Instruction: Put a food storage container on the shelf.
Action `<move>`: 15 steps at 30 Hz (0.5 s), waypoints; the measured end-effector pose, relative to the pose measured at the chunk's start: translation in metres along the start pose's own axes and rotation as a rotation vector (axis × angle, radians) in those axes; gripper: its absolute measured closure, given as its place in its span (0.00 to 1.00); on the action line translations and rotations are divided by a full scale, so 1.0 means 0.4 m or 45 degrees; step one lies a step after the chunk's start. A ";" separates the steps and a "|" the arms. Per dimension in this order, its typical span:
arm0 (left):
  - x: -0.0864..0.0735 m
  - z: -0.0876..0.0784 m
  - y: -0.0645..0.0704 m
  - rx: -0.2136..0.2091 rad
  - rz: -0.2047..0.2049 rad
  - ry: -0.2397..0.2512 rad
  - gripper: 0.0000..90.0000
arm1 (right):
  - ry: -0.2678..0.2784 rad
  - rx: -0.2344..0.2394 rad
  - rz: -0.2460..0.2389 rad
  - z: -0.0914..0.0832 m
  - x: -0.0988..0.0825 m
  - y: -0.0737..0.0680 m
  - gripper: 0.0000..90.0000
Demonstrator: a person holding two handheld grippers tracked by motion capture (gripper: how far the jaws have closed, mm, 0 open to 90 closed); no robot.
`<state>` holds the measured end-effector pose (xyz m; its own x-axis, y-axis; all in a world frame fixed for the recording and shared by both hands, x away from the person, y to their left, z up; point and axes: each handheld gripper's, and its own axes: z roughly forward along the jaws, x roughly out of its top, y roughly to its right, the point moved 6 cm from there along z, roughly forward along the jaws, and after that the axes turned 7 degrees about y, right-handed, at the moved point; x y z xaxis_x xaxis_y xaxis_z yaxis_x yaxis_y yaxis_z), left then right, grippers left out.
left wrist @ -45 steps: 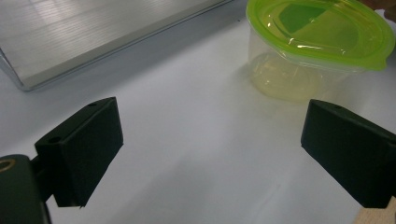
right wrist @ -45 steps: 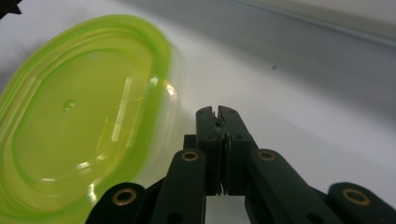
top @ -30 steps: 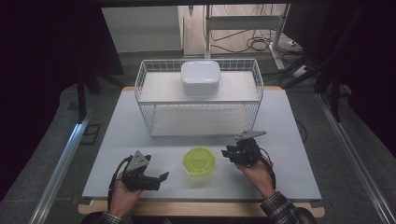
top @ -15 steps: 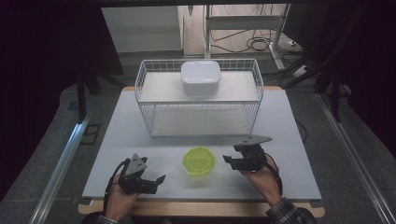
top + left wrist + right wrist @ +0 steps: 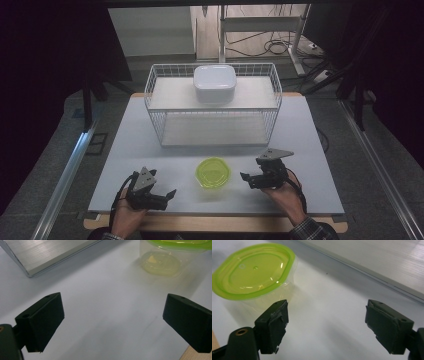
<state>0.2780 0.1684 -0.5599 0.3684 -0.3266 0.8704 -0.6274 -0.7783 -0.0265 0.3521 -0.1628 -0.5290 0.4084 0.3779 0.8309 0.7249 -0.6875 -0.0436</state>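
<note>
The right tool (image 5: 247, 178) had just been opening and stood wide, nothing between its jaws; the left tool (image 5: 169, 194) gaped empty too. The green-lidded container (image 5: 214, 172) sat on the table (image 5: 320, 150) between them, just to the right tool's left and nearer to it. No writing could be read on the lid.

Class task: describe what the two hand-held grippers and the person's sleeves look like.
Both the left gripper and the right gripper are black, with two blocky black jaws, a grey three-cornered plate on top and a trailing black cable. A plaid sleeve covers the right wrist.
</note>
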 end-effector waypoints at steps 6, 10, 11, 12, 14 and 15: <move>0.000 0.000 0.001 0.002 0.005 0.004 0.04 | -0.040 -0.025 -0.031 0.021 -0.011 -0.003 0.10; 0.000 0.002 0.001 0.000 0.006 0.002 0.04 | -0.049 -0.011 -0.034 0.027 -0.006 -0.011 0.04; 0.000 0.002 0.002 0.000 0.008 0.001 0.04 | -0.039 -0.010 -0.024 0.028 -0.002 -0.011 0.03; 0.000 0.002 0.002 0.002 0.009 -0.001 0.04 | -0.036 -0.002 0.001 0.028 0.002 -0.012 0.03; 0.000 0.003 0.002 0.003 0.009 0.000 0.04 | -0.041 0.016 0.051 0.029 0.009 -0.012 0.04; 0.000 0.003 0.002 0.003 0.010 -0.001 0.04 | -0.053 0.021 0.076 0.028 0.012 -0.014 0.07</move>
<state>0.2784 0.1673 -0.5607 0.3639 -0.3332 0.8698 -0.6285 -0.7770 -0.0346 0.3564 -0.1502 -0.5308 0.4735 0.3624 0.8028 0.7075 -0.6994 -0.1016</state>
